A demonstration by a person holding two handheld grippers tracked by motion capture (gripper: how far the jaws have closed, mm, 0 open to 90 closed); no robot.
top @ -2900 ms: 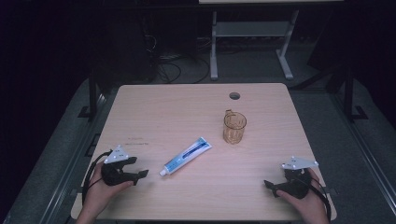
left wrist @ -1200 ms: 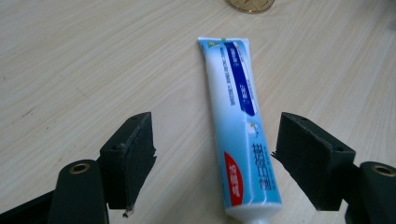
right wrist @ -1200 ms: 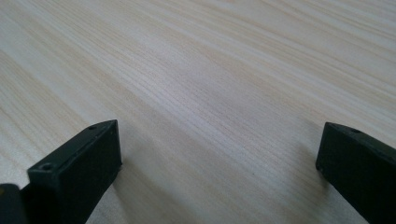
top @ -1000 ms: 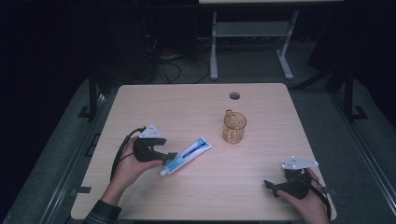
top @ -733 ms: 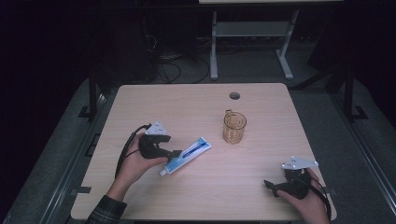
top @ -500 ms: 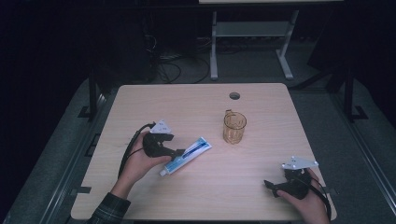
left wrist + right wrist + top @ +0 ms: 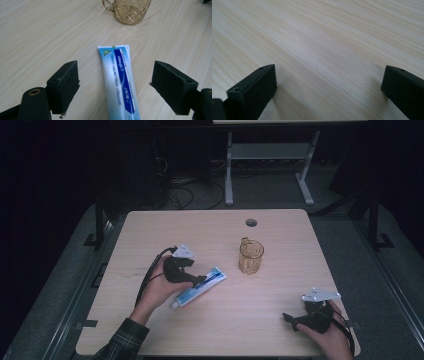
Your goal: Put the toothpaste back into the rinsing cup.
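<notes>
Lining up on the toothpaste tube

My left gripper, jaws just opened wide, straddles the toothpaste tube lying flat on the tabletop near the amber cup; next I'd lower and pinch. Right gripper rests spread, empty.

One toothpaste tube, one amber mug

Amber glass mug upright on wooden table
</notes>
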